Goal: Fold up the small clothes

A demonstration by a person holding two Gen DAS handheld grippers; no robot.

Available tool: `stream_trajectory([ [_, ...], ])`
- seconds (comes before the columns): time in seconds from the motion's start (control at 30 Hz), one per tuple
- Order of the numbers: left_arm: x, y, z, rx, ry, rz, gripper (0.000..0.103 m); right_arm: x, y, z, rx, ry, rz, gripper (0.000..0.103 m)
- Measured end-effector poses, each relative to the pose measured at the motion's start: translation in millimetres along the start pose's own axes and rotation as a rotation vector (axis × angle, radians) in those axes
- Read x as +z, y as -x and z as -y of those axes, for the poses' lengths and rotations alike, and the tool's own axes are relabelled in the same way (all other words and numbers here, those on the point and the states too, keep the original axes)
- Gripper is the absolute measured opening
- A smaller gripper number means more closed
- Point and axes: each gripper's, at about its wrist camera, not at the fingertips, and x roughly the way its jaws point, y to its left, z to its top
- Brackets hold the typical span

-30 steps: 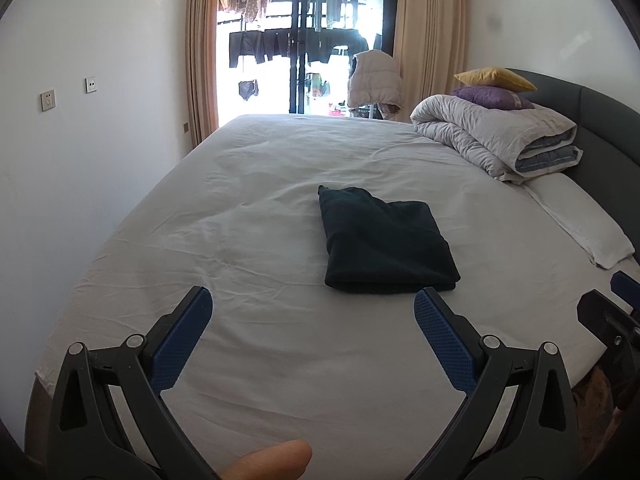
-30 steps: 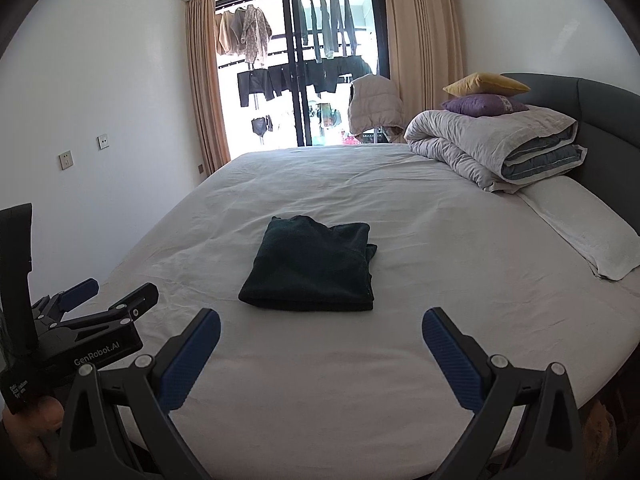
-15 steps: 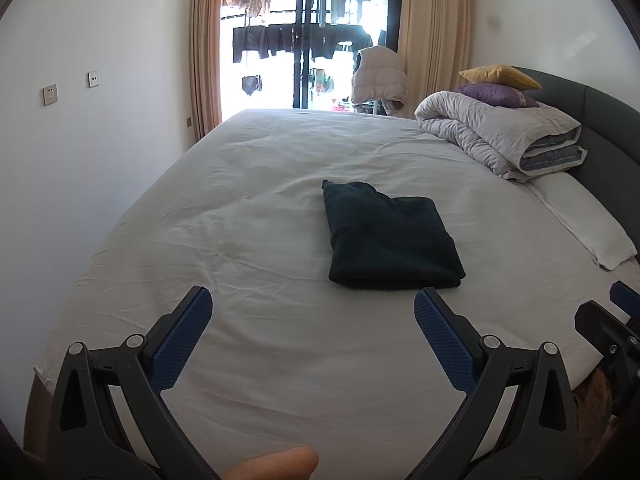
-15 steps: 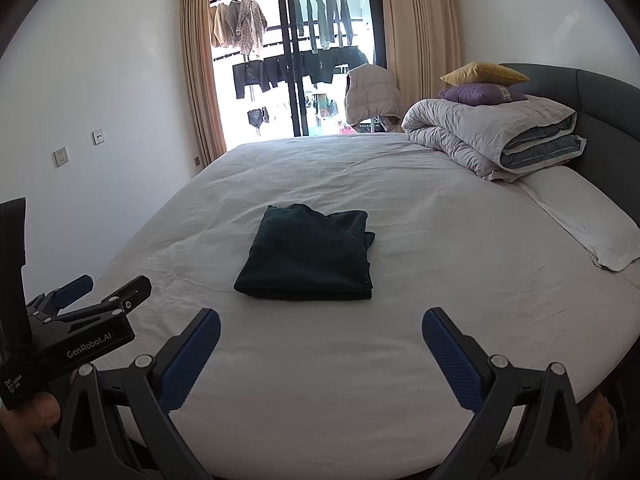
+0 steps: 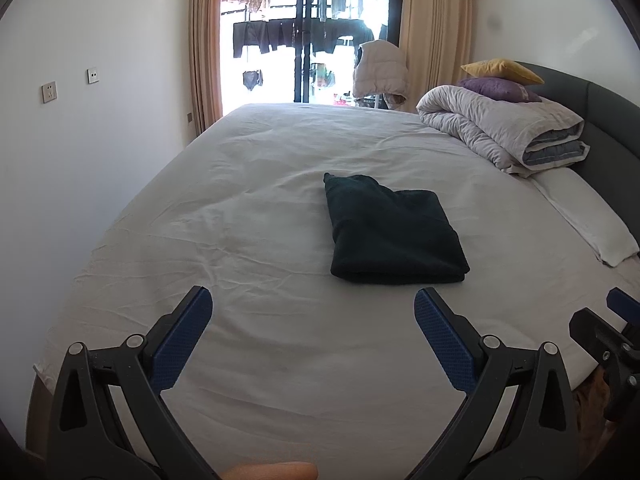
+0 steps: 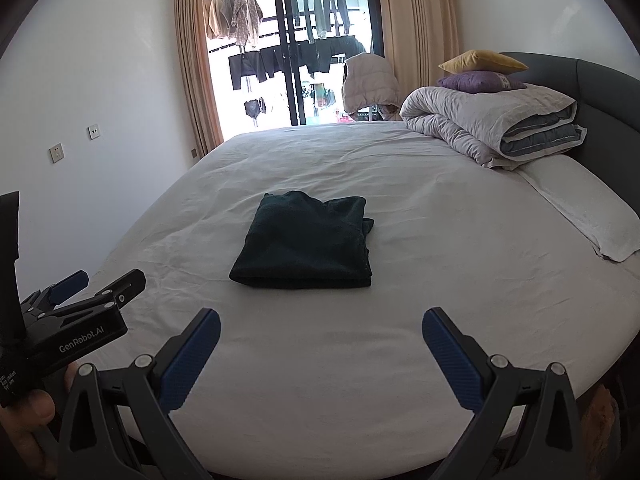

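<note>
Since the dark green garment (image 5: 394, 232) already lies as a compact, squared stack in the middle of the bed (image 5: 280, 340), the folding of this piece looks finished. Its far corner bunches up slightly, so a small tidy could be left. Both claws hang near the bed's near edge, well apart from the cloth: the left claw (image 5: 313, 312) has its blue pads spread wide with nothing between them, and the right claw (image 6: 321, 334) likewise. No other small clothes show on the sheet.
</note>
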Motion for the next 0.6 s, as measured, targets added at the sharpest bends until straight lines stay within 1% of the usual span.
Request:
stream_trajectory([
  [0.2, -1.7, -4.8, 0.1, 0.009, -0.005, -0.01, 0.103, -1.2, -3.4, 1.5, 0.004, -0.007, -0.009, 0.103],
  [0.37, -4.3, -12.2, -1.8, 0.009, 0.002, -0.034, 0.103, -2.0, -6.9, 3.5, 0.011, -0.02, -0.021, 0.103],
  [0.6, -7.4, -16.0, 2.1, 0.017, -0.01, -0.04, 0.103, -4.8, -9.7, 5.9, 0.012, -0.03, -0.03, 0.103],
])
